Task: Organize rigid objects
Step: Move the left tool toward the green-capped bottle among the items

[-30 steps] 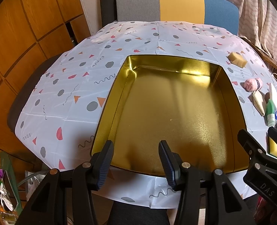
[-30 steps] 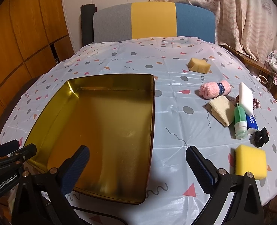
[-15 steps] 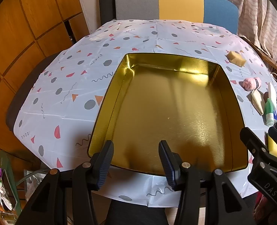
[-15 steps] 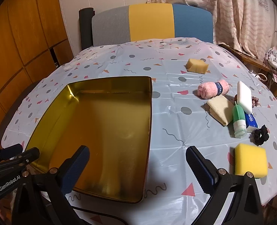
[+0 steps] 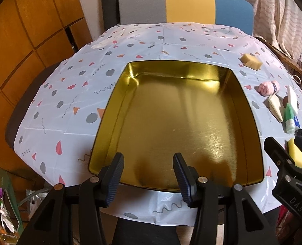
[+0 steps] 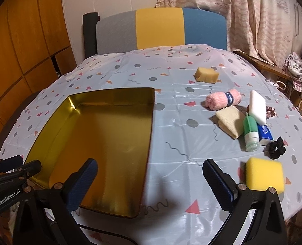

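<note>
An empty gold metal tray (image 5: 251, 110) (image 6: 151, 122) lies on the patterned tablecloth. My left gripper (image 5: 148, 177) is open and empty above the tray's near edge. My right gripper (image 6: 151, 181) is open and empty over the cloth beside the tray's right edge. To the right lie a green bottle (image 6: 250, 132) (image 5: 289, 120), a white block (image 6: 257, 106), a blue box (image 6: 265, 133), a yellow sponge (image 6: 264, 174) (image 5: 296, 155), a tan sponge (image 6: 206, 74) (image 5: 251, 61), a pink rolled towel (image 6: 222, 99), a beige cloth (image 6: 230, 123) and a black scrunchie (image 6: 276, 148).
A chair with a grey, yellow and blue back (image 6: 161, 30) stands behind the table. Wooden panels (image 5: 28, 40) are on the left, curtains (image 6: 253, 10) on the right. The table's near edge (image 5: 167, 222) is just under the grippers. A pink scrunchie (image 6: 270, 111) lies by the white block.
Both grippers have drawn back and risen a little, so the tray and table look farther off. Nothing on the table has moved. Both grippers stay open.
</note>
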A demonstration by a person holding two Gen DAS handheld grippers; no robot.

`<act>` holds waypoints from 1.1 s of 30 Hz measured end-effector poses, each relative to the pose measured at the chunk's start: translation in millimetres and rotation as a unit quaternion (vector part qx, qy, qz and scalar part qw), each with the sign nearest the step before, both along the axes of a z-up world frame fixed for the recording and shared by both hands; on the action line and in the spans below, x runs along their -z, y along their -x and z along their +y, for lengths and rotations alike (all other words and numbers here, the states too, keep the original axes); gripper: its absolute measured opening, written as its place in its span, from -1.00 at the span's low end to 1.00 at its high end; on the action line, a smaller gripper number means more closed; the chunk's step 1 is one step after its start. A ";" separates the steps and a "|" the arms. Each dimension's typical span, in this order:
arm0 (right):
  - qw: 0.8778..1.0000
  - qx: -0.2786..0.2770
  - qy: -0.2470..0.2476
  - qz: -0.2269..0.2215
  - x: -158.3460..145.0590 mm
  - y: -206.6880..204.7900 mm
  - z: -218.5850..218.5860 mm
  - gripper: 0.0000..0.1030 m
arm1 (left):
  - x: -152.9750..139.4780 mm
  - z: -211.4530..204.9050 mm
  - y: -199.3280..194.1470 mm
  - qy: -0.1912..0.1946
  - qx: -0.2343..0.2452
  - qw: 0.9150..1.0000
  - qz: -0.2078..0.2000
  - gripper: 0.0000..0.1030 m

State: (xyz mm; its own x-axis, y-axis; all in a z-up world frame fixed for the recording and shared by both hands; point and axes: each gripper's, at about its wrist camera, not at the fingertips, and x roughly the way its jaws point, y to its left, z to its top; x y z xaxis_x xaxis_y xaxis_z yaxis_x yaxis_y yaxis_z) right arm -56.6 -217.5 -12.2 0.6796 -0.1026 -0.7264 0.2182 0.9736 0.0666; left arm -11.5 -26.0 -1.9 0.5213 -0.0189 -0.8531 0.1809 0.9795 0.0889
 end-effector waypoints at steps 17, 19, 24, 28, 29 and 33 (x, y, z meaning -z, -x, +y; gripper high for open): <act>0.987 0.161 0.009 0.014 22.3 66.9 -150.9 1.00 | -4.9 -95.6 26.9 0.185 0.225 0.955 0.061 -0.03; 0.982 0.186 -0.002 0.014 30.3 75.8 -172.8 1.00 | -4.1 -106.2 27.3 0.185 0.232 0.952 0.072 -0.03; 0.982 0.183 -0.005 0.040 51.7 75.3 -196.6 1.00 | -4.7 -129.6 32.4 0.177 0.250 0.949 0.077 -0.03; 0.985 0.166 -0.002 0.053 65.8 68.7 -191.8 1.00 | -4.4 -145.2 30.4 0.165 0.257 0.949 0.079 -0.03; 0.985 0.165 0.006 0.054 68.5 66.6 -190.9 1.00 | -4.1 -147.6 28.8 0.167 0.257 0.948 0.081 -0.03; 0.986 0.159 0.025 0.053 73.1 61.7 -187.1 1.00 | -4.7 -157.9 18.3 0.181 0.251 0.947 0.091 -0.03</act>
State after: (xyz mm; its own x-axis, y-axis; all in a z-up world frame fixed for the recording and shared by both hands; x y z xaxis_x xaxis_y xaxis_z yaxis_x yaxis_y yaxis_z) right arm -118.4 -404.6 -85.4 0.5275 -0.3353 -0.7806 0.5154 0.8567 -0.0197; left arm -29.8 -183.8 2.9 0.2137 -0.5330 -0.8187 0.6111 0.7268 -0.3136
